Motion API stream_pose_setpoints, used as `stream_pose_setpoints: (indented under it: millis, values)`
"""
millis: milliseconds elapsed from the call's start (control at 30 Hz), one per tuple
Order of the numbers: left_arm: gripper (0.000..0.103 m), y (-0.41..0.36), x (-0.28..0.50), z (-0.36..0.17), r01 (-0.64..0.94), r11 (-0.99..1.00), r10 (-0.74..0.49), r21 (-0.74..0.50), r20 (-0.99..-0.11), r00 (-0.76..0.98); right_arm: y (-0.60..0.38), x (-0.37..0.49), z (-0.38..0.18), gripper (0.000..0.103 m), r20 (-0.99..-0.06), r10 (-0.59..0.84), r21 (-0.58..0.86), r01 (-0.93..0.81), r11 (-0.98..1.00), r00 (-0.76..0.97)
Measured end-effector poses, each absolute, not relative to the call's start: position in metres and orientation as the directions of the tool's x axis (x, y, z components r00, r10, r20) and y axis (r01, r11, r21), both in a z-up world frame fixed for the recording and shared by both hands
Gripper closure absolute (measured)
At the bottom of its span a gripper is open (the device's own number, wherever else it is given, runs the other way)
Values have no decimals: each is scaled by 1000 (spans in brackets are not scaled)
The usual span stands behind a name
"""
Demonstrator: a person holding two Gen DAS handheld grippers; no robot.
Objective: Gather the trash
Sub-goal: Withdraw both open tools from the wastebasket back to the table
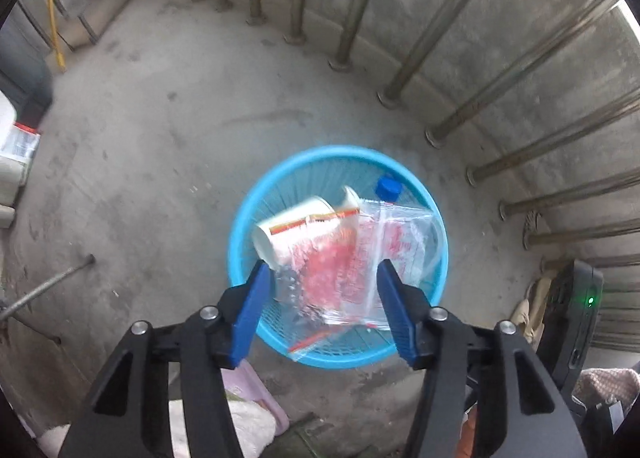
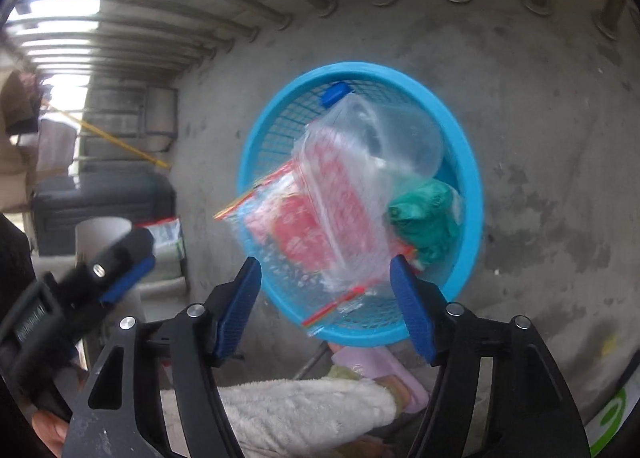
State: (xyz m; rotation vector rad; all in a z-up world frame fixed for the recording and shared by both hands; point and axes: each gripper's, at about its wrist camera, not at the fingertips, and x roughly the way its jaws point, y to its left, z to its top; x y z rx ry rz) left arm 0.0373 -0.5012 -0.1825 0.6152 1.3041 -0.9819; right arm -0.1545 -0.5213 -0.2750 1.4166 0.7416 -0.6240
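A bare concrete floor (image 1: pixel 160 146) fills most of both views, stained and dusty, with plenty of open room to the left of the basket. A row of metal railing posts (image 1: pixel 400 70) curves round the far and right side, standing well apart from the basket, and a low concrete wall rises behind them. At the far left a yellow stick (image 1: pixel 54 18) leans by a step. A loose metal rod (image 1: pixel 48 286) lies on the floor at the left.

The blue plastic basket (image 1: pixel 240 226) stands on the floor just in front of both grippers. Its rim is round and unbroken, and its mesh wall shows through the trash. Inside it lie a clear zip bag with red print (image 1: pixel 340 270), blurred and reaching over the near rim, a white paper cup (image 1: pixel 280 234) on its side, a bottle with a blue cap (image 1: pixel 387 188) against the far wall, and a green crumpled bag (image 2: pixel 428 218) at the right side.

The left hand-held gripper (image 1: pixel 324 270) hangs above the basket with its jaws wide, the zip bag between them but not pinched. The right hand-held gripper (image 2: pixel 326 266) likewise stands wide over the near rim, gripping nothing. A pink slipper (image 2: pixel 380 374) and a fleecy white trouser leg (image 2: pixel 304 406) show beneath it.
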Motion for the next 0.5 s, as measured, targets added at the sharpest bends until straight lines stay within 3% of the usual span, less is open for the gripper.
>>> stream_pose_setpoints:
  millis: [300,500]
  values:
    - [41,-452,54,-88,853,484,-445,-198,-894,45,-518,-144,-253,37,-760,32,647,751,130,649]
    - [17,-358,52,-4,836,507,-606,-210,-777,173,-491,-133,-175,37,-741,-87,590,707,390,666]
